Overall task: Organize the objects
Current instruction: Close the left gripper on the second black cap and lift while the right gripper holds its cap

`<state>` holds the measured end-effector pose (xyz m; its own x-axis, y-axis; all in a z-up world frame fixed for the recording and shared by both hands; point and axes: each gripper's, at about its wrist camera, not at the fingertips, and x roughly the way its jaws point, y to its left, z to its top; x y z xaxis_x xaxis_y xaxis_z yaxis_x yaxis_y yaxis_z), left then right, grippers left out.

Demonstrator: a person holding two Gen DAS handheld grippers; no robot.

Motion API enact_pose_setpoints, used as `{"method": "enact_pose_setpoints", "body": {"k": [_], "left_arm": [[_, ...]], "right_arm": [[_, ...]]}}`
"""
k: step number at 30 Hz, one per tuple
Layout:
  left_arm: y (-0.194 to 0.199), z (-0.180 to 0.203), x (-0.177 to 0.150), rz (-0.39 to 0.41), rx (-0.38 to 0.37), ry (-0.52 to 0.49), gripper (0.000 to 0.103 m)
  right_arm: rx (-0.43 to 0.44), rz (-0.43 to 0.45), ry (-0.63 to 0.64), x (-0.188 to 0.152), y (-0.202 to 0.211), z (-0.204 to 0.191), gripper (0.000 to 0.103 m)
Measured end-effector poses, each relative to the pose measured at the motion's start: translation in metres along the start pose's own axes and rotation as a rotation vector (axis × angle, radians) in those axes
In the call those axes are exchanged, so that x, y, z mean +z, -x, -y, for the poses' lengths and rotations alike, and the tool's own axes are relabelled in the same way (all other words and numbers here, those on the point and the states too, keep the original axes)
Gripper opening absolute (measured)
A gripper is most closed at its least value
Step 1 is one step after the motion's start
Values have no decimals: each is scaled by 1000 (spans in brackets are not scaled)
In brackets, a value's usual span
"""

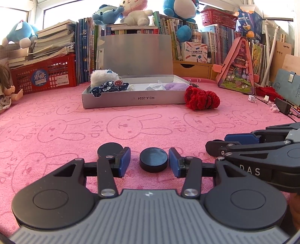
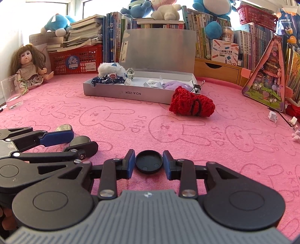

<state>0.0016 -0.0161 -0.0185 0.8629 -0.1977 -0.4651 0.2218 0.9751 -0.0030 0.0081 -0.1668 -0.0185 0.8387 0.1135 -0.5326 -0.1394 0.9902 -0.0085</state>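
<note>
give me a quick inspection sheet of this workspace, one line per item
surface: pink bunny-print cloth covers the table
job's things: silver box open, lid up, small items inside; three black round pieces near the grippers: a solid disc, a second disc, a hollow cap
clutter: red knitted bundle against the box's right end; empty glass and doll far left
grippers: left gripper open around the solid disc, not touching; right gripper open, jaws flanking the cap, contact unclear
cables: black adapter with lead at right edge
surroundings: books, red basket, plush toys behind
</note>
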Motion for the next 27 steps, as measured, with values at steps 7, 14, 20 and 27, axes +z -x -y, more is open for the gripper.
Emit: {"method": "enact_pose_setpoints", "body": {"k": [7, 14, 20, 27], "left_arm": [[1, 3, -4, 16, 11, -24, 51], [2, 3, -6, 23, -4, -27, 48], [4, 5, -5, 18, -13, -20, 36], [2, 3, 3, -3, -8, -3, 36]], "right_arm": [[-15, 3, -5, -6, 3, 3, 60], [0, 8, 23, -6, 4, -6, 38], [8, -1, -15, -5, 4, -6, 37], [5, 4, -24, 1, 3, -6, 37]]}}
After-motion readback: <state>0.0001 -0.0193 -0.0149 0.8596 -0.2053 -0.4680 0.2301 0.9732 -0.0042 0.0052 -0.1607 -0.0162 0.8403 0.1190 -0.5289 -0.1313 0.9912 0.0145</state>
